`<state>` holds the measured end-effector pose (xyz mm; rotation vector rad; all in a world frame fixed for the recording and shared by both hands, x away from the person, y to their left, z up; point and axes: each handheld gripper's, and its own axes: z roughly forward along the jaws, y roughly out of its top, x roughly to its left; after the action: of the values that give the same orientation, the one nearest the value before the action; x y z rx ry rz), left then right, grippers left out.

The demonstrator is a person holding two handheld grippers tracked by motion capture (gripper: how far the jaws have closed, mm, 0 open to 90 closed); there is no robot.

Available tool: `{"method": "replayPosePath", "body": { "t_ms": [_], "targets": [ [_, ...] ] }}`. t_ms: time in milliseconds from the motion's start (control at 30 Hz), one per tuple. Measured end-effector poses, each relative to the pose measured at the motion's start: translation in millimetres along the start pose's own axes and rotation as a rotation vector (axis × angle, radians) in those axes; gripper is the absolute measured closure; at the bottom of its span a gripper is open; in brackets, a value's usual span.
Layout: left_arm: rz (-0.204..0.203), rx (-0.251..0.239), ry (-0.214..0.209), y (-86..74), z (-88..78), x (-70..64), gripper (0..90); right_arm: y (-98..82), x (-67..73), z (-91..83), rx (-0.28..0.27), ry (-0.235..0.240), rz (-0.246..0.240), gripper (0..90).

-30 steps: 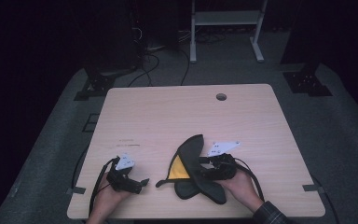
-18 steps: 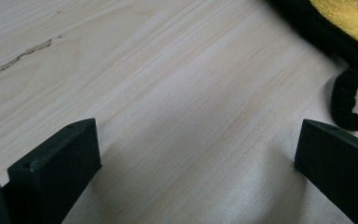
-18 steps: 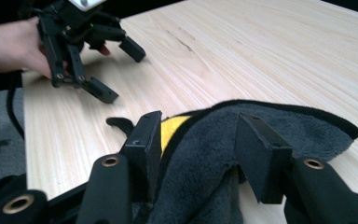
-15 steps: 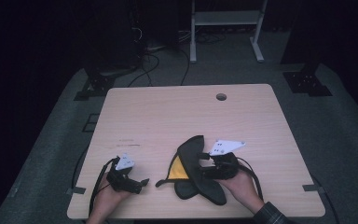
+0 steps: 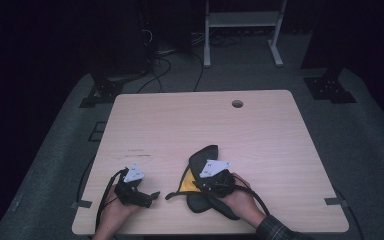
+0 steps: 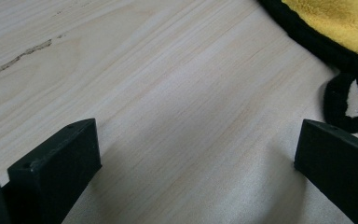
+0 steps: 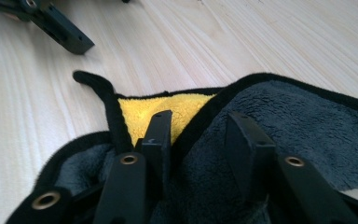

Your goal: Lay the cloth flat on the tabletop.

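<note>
Fleece cloth (image 5: 202, 182), dark grey on 1 face and yellow on the other with black trim, lies crumpled at the near edge of the table (image 5: 260, 135), a bit right of centre. Right gripper (image 5: 211, 184) sits on top of it; in the right gripper view its jaws straddle a raised grey fold (image 7: 200, 154), 1 jaw over the yellow patch (image 7: 168, 109), the other on grey pile. Jaws have just been closing, fold is between them, but a gap shows beside each pad, so not clamped yet as far as I can tell. Left gripper (image 5: 147, 196) rests on bare wood at near left, just left of the cloth, jaws spread wide with nothing between them; in the left gripper view the yellow corner (image 6: 335, 18) and a black hanging loop (image 6: 342, 105) sit just beyond its right jaw. Same loop (image 7: 95, 84) pokes out toward the left gripper in the right gripper view. Step in hand, my read: right side taking a pinch on the cloth edge, start of a fold or spread-out. Next move likely needs the right jaws to finish closing on the fold without slipping off the soft pile, then the left to slide right and grab the yellow corner or trim so both can lift and flatten. Risk: pinching 2 layers at once.
</note>
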<state>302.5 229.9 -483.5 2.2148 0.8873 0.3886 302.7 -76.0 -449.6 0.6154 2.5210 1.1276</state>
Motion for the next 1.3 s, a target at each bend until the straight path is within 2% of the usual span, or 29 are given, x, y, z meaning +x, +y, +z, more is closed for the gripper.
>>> {"method": "replayPosePath", "body": {
  "t_ms": [33, 67, 133, 167, 267, 433, 467, 633, 767, 800, 833, 900, 1000, 1033, 1067, 1100, 1133, 1167, 1233, 1267, 1300],
  "targets": [
    [0.000, 0.000, 0.000, 0.0, 0.0, 0.0, 0.0, 0.0, 0.0, 0.0, 0.000, 0.000, 0.000, 61.6],
    [0.000, 0.000, 0.000, 0.0, 0.0, 0.0, 0.0, -0.8, 1.6, 0.2, 0.001, -0.021, -0.022, 67.0],
    [0.000, 0.000, 0.000, 0.0, -0.1, 0.0, 0.0, -0.9, 0.6, -1.9, -0.009, -0.021, -0.024, 73.9],
    [0.000, 0.000, 0.000, 0.0, -0.1, 0.0, 0.0, -0.9, 0.6, -1.9, -0.009, -0.021, -0.024, 73.9],
    [0.001, 0.001, 0.000, -0.1, -0.2, 0.0, 0.0, -0.2, -7.1, -11.1, -0.037, 0.008, 0.025, 80.1],
    [0.001, 0.001, -0.001, -0.1, -0.2, 0.0, 0.0, 0.1, -18.4, -24.1, -0.066, 0.020, 0.073, 81.9],
    [0.002, 0.001, -0.001, -0.3, -0.4, -0.1, 0.0, -0.4, -24.7, -32.2, -0.083, 0.023, 0.098, 81.9],
    [0.002, 0.000, -0.001, -0.4, -0.4, -0.1, 0.0, -5.0, -42.5, -57.8, -0.127, -0.012, 0.148, 81.9],
    [0.000, -0.002, -0.001, -0.5, -0.4, -0.2, 0.0, -16.4, -63.4, -77.6, -0.139, -0.065, 0.194, 81.9],
    [0.000, -0.002, -0.001, -0.5, -0.4, -0.2, 0.0, -16.4, -63.4, -77.6, -0.139, -0.065, 0.194, 81.9],
    [0.000, -0.002, -0.001, -0.6, -0.5, -0.2, 0.0, -20.2, -69.2, -81.4, -0.140, -0.076, 0.205, 81.9],
    [0.002, 0.000, 0.000, -0.6, -0.7, -0.1, 0.0, -31.9, -86.1, -89.7, -0.128, -0.100, 0.244, 81.9],
    [0.002, 0.000, 0.000, -0.6, -0.7, -0.1, 0.0, -45.4, -102.3, -91.1, -0.098, -0.121, 0.278, 81.9],
    [0.002, 0.000, 0.000, -0.6, -0.7, -0.1, 0.0, -45.4, -102.3, -91.1, -0.098, -0.121, 0.278, 81.9],
    [0.002, -0.001, -0.001, -0.7, -0.7, -0.1, 0.0, -55.2, -111.8, -89.5, -0.070, -0.139, 0.293, 82.1],
    [0.002, -0.001, -0.001, -0.7, -0.7, -0.1, 0.0, -55.2, -111.8, -89.5, -0.070, -0.139, 0.293, 82.1],
    [0.002, -0.001, 0.000, -0.7, -0.7, -0.1, 0.0, -65.1, -121.0, -86.4, -0.034, -0.151, 0.307, 82.1],
    [0.002, -0.001, 0.000, -0.7, -0.7, -0.1, 0.0, -65.1, -121.0, -86.4, -0.034, -0.151, 0.307, 82.1],
    [0.002, 0.000, 0.000, -0.7, -0.7, -0.1, 0.0, -74.3, -129.9, -81.9, 0.006, -0.160, 0.329, 82.0],
    [0.002, -0.001, 0.000, -0.7, -0.7, -0.1, 0.0, -82.8, -137.2, -76.1, 0.049, -0.171, 0.358, 81.6],
    [0.002, -0.001, 0.000, -0.7, -0.7, -0.1, 0.0, -82.8, -137.2, -76.1, 0.049, -0.171, 0.358, 81.6]
  ]
}}
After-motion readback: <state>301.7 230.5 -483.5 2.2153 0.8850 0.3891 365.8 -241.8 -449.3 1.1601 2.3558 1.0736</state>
